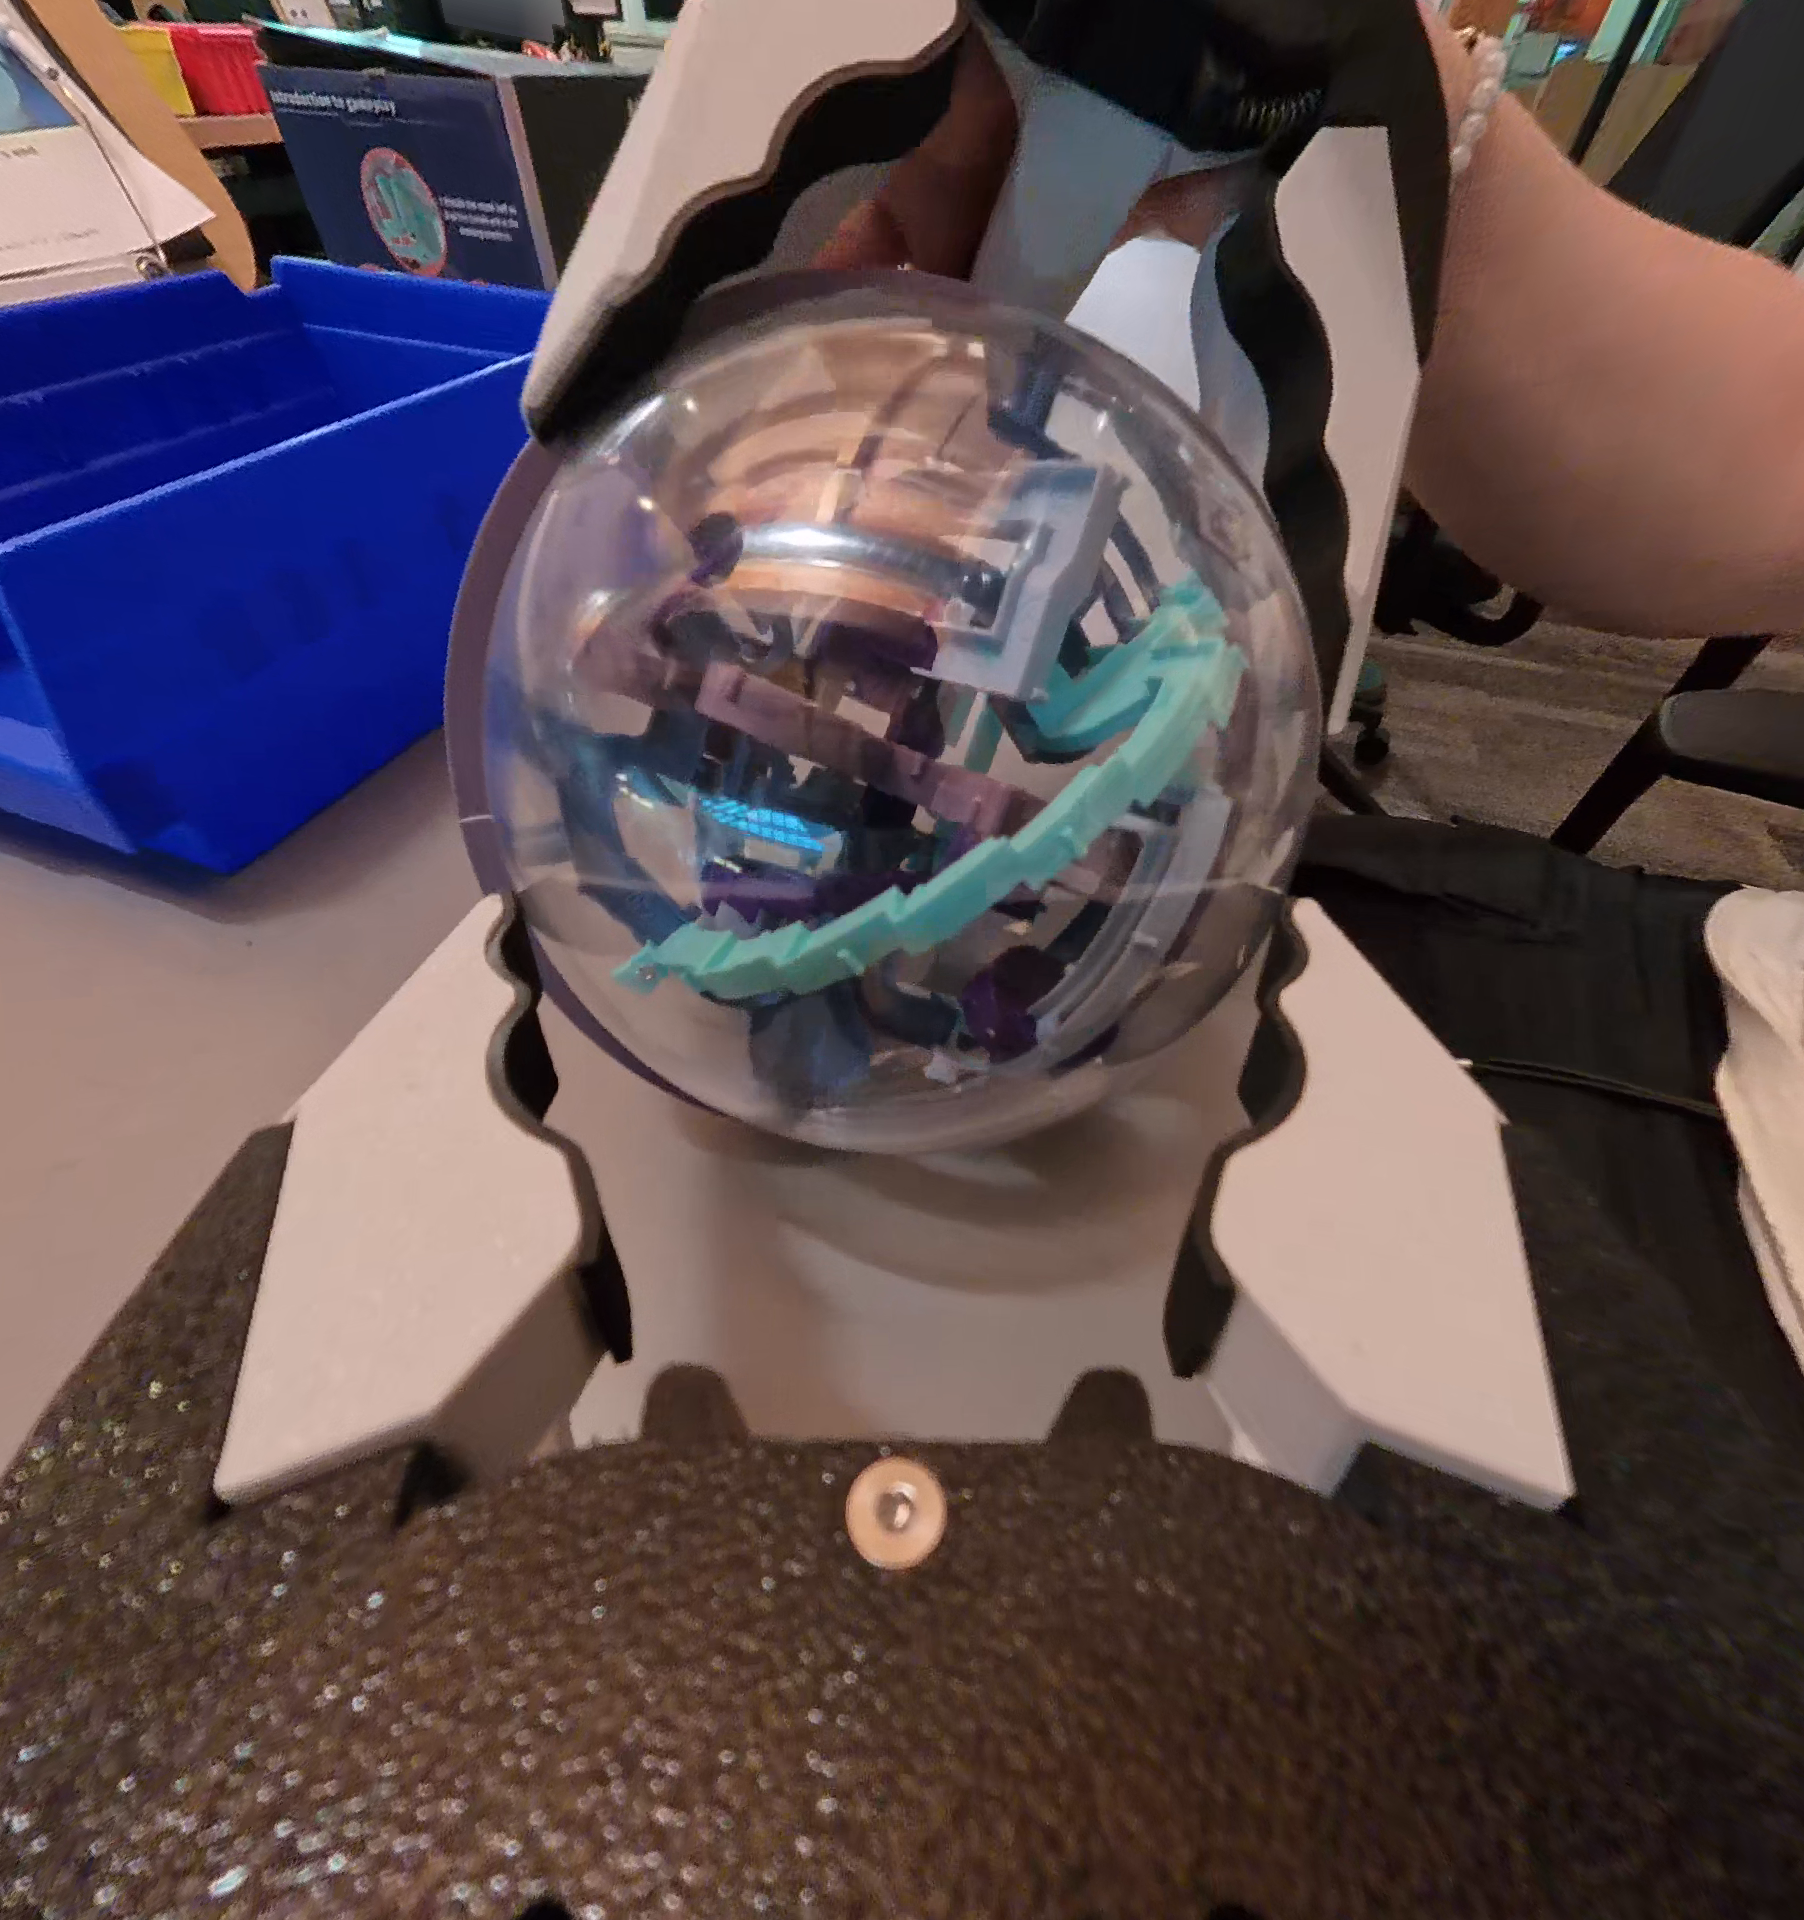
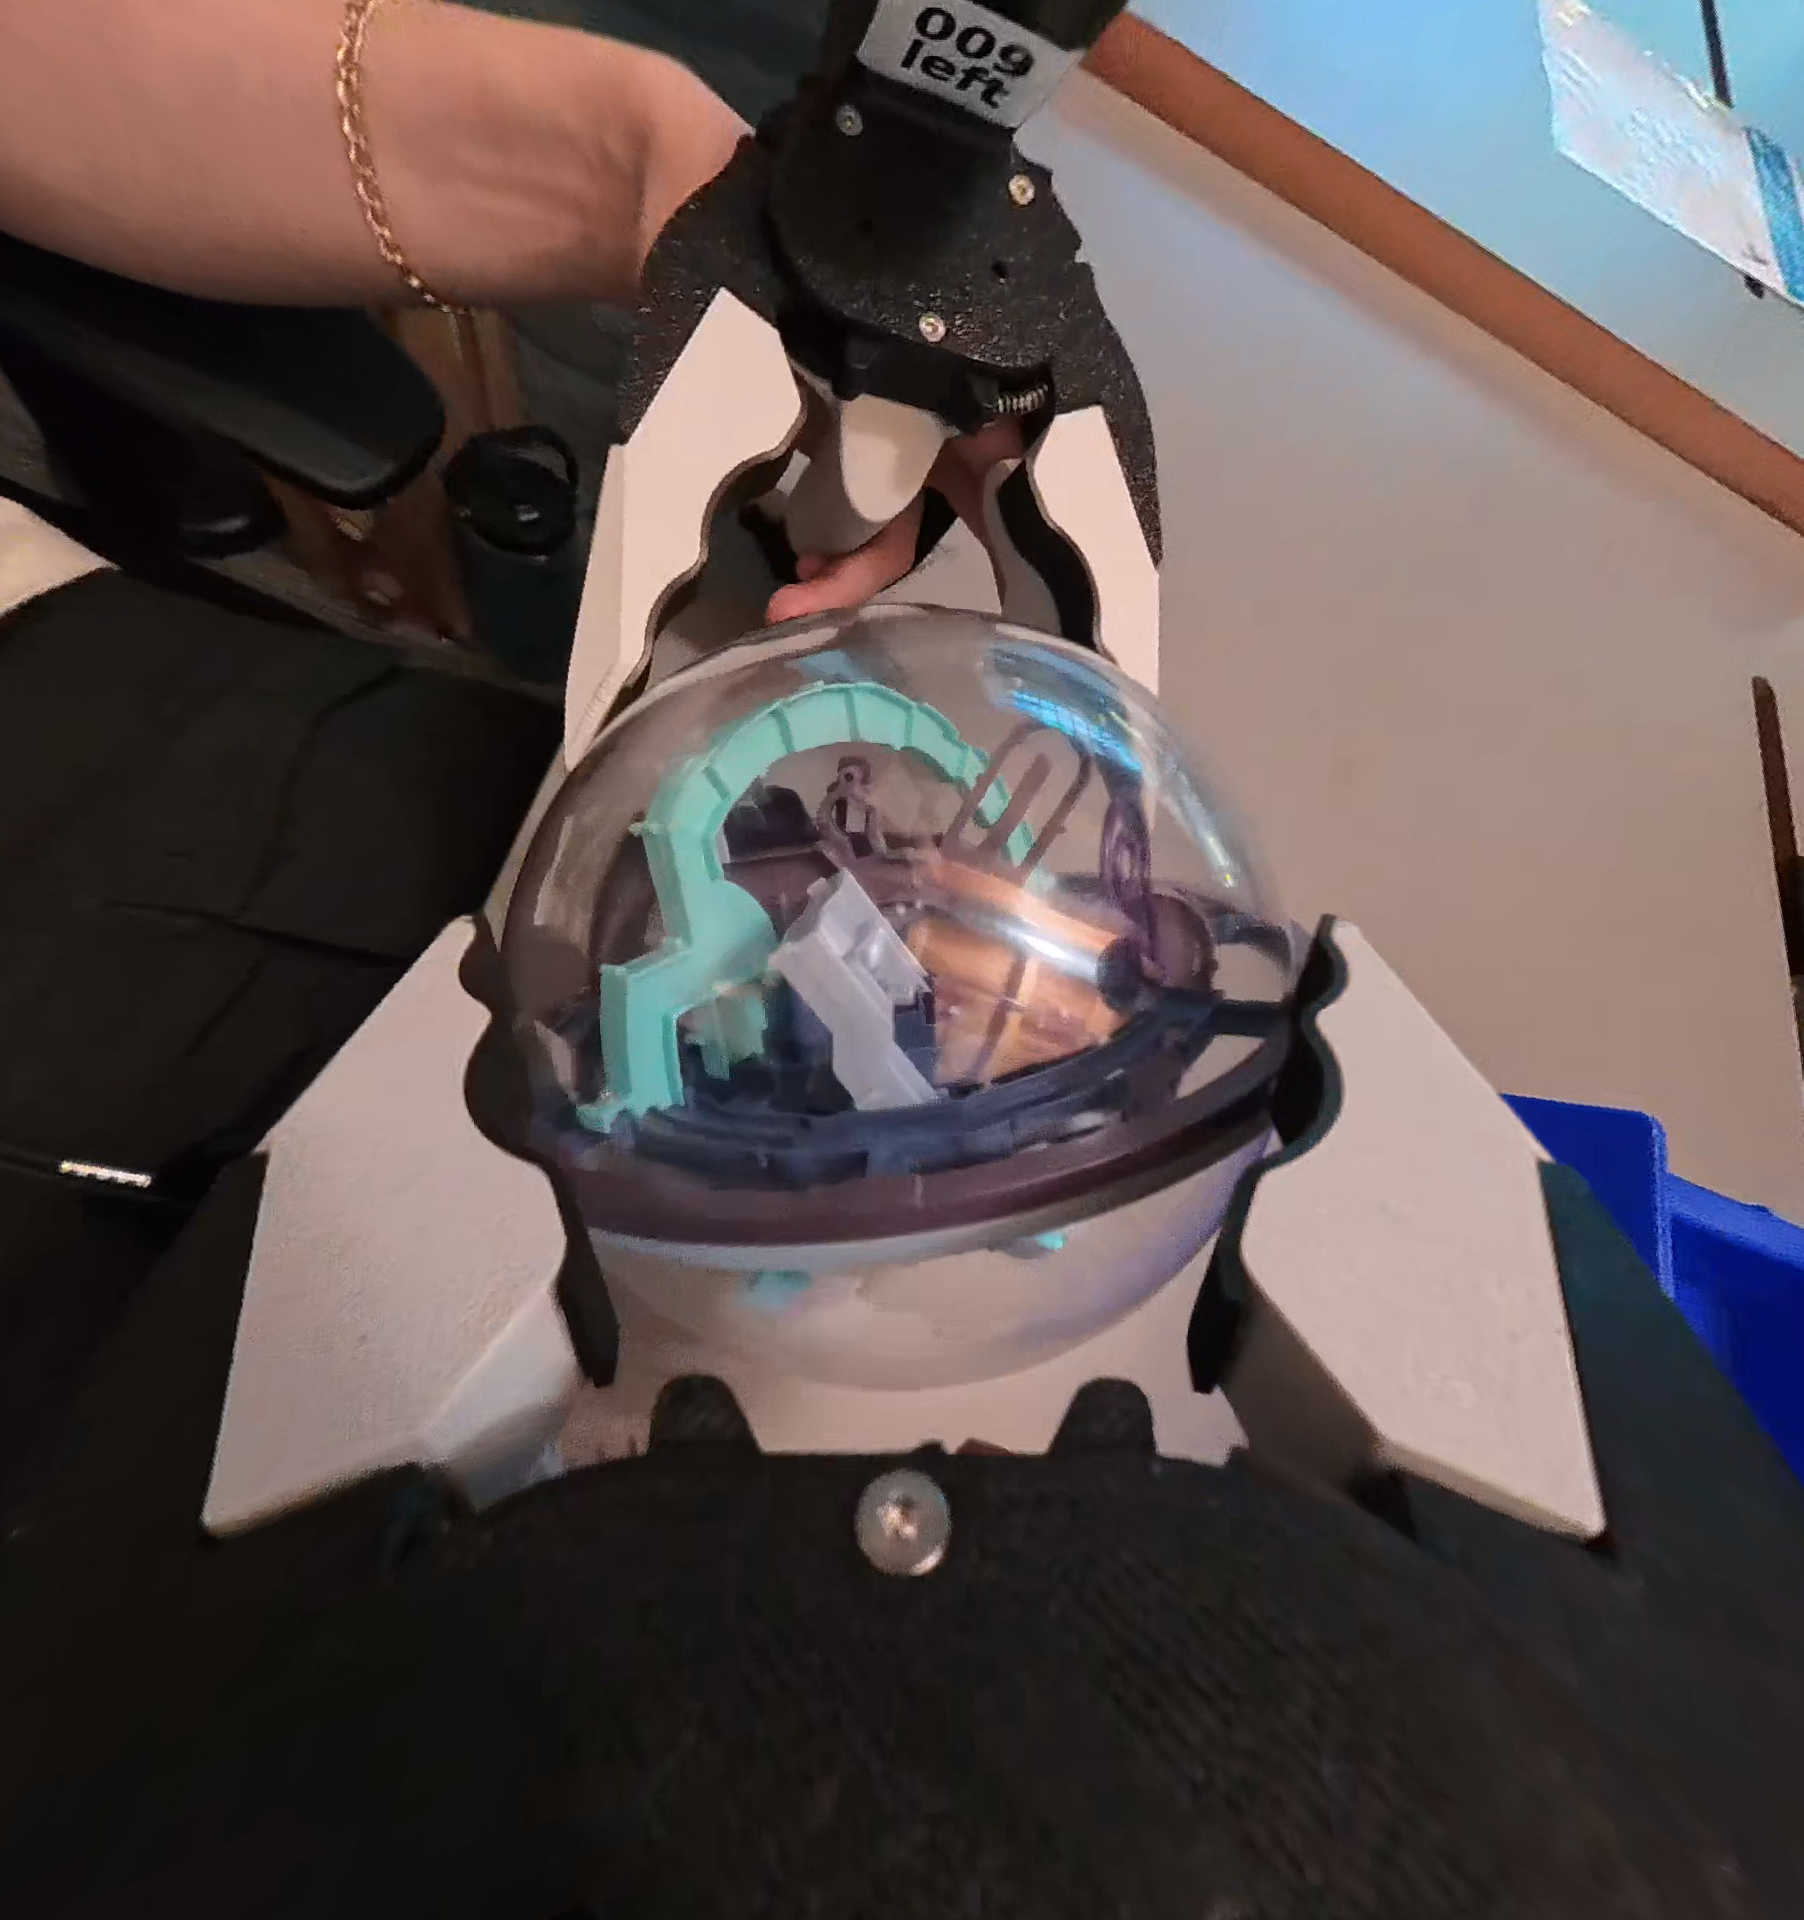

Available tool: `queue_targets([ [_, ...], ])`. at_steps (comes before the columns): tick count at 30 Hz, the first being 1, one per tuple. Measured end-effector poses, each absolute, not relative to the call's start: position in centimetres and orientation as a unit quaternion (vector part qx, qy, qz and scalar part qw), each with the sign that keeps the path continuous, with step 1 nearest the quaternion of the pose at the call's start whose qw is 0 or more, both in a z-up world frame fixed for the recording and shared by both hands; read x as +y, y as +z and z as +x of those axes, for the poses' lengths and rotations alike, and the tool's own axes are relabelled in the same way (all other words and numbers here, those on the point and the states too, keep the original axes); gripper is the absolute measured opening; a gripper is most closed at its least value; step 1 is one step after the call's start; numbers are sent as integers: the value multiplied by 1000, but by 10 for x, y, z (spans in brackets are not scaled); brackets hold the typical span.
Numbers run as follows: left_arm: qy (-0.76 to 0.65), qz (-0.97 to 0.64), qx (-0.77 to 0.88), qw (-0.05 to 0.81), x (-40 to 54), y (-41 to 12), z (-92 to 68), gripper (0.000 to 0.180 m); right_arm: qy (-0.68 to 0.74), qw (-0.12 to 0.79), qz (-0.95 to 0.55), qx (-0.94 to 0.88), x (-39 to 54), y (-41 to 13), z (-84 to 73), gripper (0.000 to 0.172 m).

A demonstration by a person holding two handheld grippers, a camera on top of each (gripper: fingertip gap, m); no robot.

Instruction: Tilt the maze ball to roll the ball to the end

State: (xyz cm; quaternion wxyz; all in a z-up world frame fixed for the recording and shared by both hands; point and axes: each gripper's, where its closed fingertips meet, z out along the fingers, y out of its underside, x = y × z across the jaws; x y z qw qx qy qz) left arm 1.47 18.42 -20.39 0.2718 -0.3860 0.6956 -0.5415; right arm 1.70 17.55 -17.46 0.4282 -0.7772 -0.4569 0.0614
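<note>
Clamped between white fingers with wavy black pads: the maze ball [image 1: 882, 717], a clear sphere with teal, purple and grey tracks inside. Left gripper [image 1: 893, 997] wrapped wide round the near side, pads pressed against the shell at both flanks. Right gripper [image 2: 898, 1013] grasping the same ball from the opposite side, pads seated just above the dark equator band [image 2: 877, 1179]. Gripped from two opposing directions, probably so the sphere can be turned about any axis without slipping out. Held off the grey table [image 1: 129, 1039], above its near edge, beside a blue bin [image 1: 202, 582] that sits further in on the left. Opposite gripper's fingers visible in each view, meeting the far curve of the shell, with a hand behind on the trigger.

Small rolling ball not clearly findable; too much glare and blur on the shell to place it on any track. Equator band tipped rather than level, fitting a tilt in progress. Progress toward the end impossible to judge. Main risk: pads sliding on smooth curved plastic during a steep tilt.
</note>
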Motion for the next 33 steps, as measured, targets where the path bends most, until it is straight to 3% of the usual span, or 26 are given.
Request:
queue_targets([
  [7, -544, -389, 690, 277, 185, -206, 19, 123, 93, 479, -794, -363, 172, -173, 35, 143],
  [19, -538, -363, 700, 298, 172, -206, 25, 129, 76, 547, -774, -309, 159, -172, 38, 144],
  [23, -563, -362, 689, 280, 166, -201, 24, 129, 64, 548, -777, -305, 151, -182, 38, 155],
  [33, -570, -344, 691, 280, 161, -197, 22, 129, 55, 581, -760, -284, 145, -182, 37, 154],
])
